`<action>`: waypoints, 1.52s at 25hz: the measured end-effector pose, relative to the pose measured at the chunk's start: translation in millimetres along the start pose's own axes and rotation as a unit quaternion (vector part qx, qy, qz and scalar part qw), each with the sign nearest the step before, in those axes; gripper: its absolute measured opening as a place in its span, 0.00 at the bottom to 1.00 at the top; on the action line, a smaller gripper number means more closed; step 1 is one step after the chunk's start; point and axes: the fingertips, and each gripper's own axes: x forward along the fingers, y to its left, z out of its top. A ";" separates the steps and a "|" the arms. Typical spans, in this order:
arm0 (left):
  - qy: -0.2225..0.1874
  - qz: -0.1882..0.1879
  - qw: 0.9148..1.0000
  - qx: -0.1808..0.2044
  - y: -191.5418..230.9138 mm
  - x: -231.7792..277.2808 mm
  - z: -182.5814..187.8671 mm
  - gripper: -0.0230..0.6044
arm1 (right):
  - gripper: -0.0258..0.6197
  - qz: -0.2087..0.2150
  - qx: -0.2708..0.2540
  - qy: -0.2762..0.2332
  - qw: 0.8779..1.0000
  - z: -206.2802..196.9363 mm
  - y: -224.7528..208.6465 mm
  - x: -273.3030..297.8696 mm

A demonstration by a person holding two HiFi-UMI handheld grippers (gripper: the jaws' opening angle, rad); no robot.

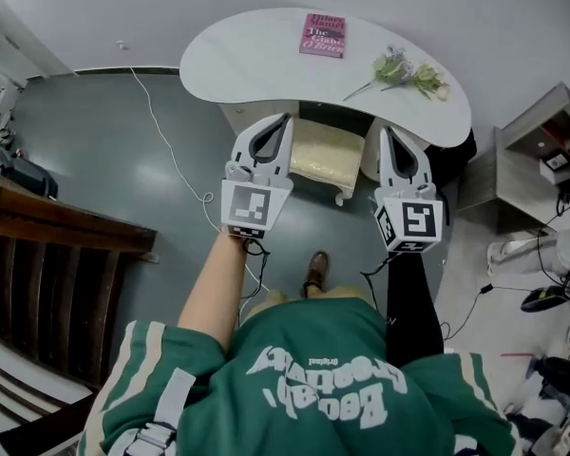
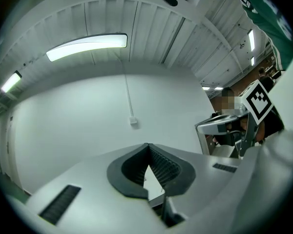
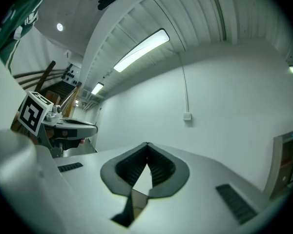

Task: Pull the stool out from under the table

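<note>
open grey floor (image 1: 95, 160) fills the left centre of the frame, crossed only by a thin cable (image 1: 168, 142). at upper centre the tabletop (image 1: 237, 55) overhangs the stool (image 1: 323, 155). dark wooden furniture (image 1: 66, 228) blocks the left edge, and a shelf unit (image 1: 537, 136) blocks the right.

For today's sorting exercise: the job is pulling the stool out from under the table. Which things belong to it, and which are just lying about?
Belong to the job: stool; table; left tongs and right tongs, both shut and empty.
Lying about: book and flowers on the table; cable on the floor.
</note>
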 end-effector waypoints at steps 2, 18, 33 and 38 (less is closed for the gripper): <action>0.001 0.001 1.000 0.002 4.8 20.0 -4.5 0.06 | 0.05 0.004 0.002 0.001 1.000 -6.2 -9.7 19.8; 0.025 -0.018 0.999 0.012 31.4 78.9 -45.8 0.06 | 0.05 0.019 -0.004 0.030 0.999 -46.1 -24.1 88.4; 0.035 -0.122 0.992 0.017 87.2 140.1 -143.9 0.06 | 0.05 -0.075 -0.009 0.059 0.995 -107.0 -24.0 149.4; 0.016 -0.153 0.988 0.006 89.3 152.4 -176.0 0.10 | 0.26 -0.101 -0.021 0.085 0.991 -142.3 -19.4 156.8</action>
